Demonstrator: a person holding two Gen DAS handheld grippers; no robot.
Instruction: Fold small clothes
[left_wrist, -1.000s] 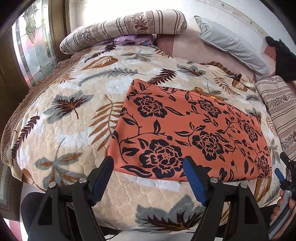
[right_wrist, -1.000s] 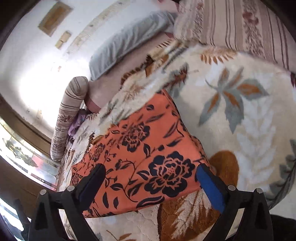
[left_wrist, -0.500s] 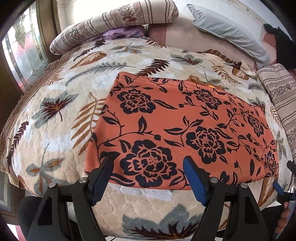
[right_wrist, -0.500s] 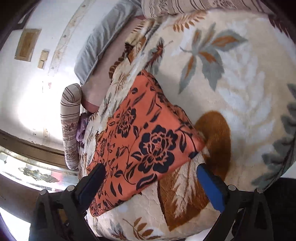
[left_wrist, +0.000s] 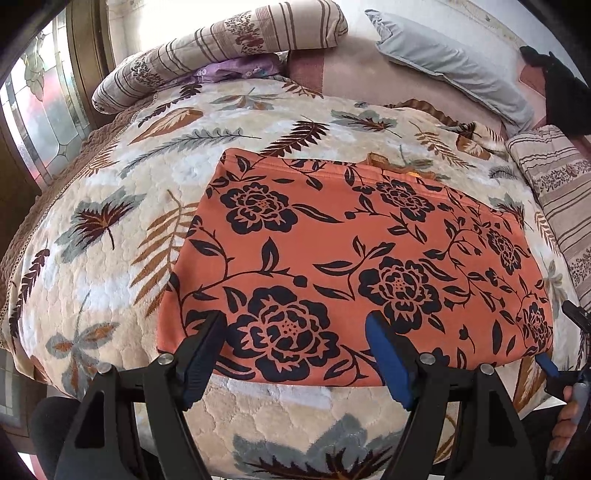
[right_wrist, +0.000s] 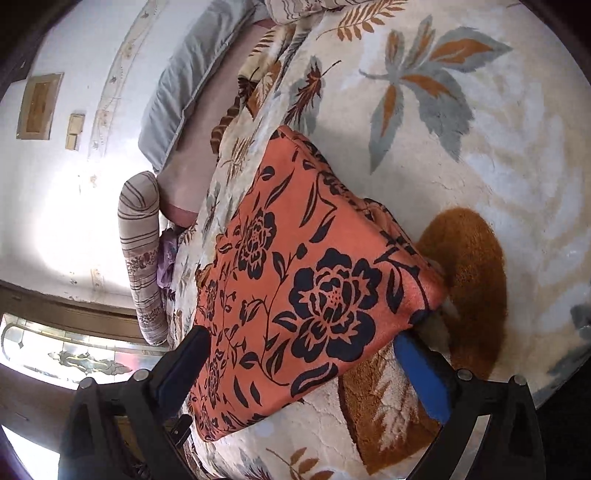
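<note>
Left wrist view takes in the bed (left_wrist: 110, 229), covered by a plush quilt with a leaf print, and on it the cloth (left_wrist: 351, 258): an orange garment with dark flowers, laid flat and already doubled into a broad rectangle near the bed's near edge. Striped pillows (left_wrist: 229, 44) and a grey one lie well beyond it against the wall.

Judging by how it drapes, the cloth is light, thin and limp, with no stiffness of its own; it will sag from any single hold and probably slide a little on itself, while the fuzzy quilt should grip it. Nothing here is fragile. The layered side edge seen from the right wrist shows several plies, so a pinch must catch all of them or the fold will come apart. Corners of the near hem look like the best places to take hold, one per gripper, lifting together.

The left gripper (left_wrist: 295, 350) hovers over the near hem, its fingers wide apart and holding nothing, flowers showing between them. The right gripper (right_wrist: 314, 369) is at the near right corner (right_wrist: 424, 299), fingers also spread wide; the blue finger (right_wrist: 421, 373) sits just under that corner, but whether it touches is unclear, and nothing is pinched
</note>
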